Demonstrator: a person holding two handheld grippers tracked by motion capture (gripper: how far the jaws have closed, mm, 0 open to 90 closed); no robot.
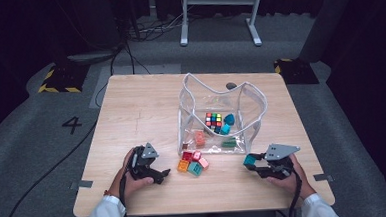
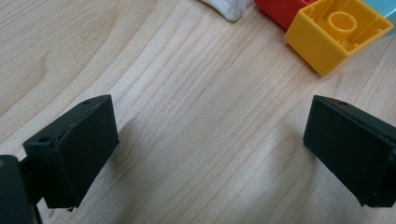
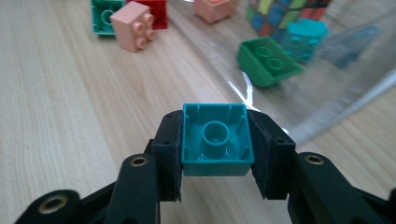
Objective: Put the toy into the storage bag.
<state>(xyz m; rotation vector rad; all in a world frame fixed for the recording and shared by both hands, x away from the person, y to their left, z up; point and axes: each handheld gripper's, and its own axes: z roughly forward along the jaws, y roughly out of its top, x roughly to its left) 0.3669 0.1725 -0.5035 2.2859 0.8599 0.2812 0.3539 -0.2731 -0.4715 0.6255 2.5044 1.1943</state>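
Gripping teal brick in right claw just beside clear bag; left claw gaping wide over bare bench. Risking a snag on the floppy bag rim, knocking the brick loose.

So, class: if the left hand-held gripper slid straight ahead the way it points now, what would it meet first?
Probably the yellow brick. The left hand-held gripper is open over bare table, and the brick lies ahead, slightly to one side, so a jaw might only clip it.
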